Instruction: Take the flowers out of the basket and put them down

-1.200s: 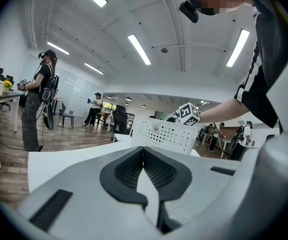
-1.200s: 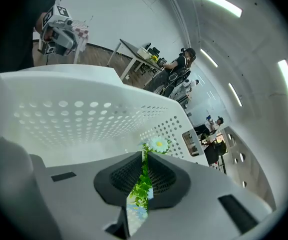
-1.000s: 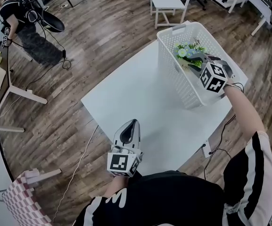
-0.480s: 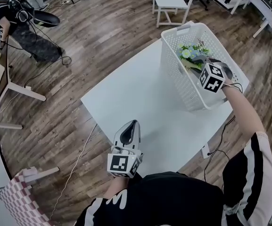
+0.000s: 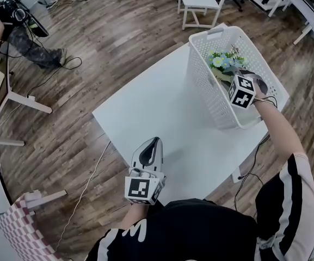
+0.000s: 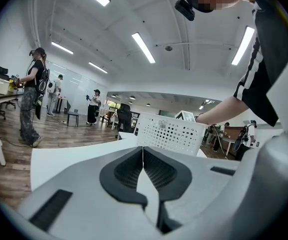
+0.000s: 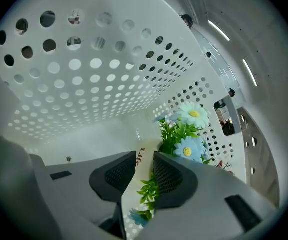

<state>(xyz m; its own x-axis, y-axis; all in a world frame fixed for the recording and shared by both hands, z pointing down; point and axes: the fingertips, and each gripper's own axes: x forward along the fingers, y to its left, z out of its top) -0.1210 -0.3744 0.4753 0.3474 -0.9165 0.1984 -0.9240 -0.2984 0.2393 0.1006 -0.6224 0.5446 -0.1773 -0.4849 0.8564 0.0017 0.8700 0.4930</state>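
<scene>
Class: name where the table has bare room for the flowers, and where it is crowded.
Bare: the table between the basket and the left tool, out to its left edge. Crowded: inside the basket, around the flowers and right tool.

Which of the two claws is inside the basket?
The right gripper, jaws apart at the flowers in the basket; the left gripper hangs shut over the table.

My white basket [image 5: 205, 86] is dotted with round holes, its flowers [image 7: 188, 149] pale blue and white with yellow centres over green leaves, the table [image 5: 162, 118] white, the floor [image 5: 91, 53] brown planks, my right gripper [image 7: 144, 166] grey and black.
</scene>
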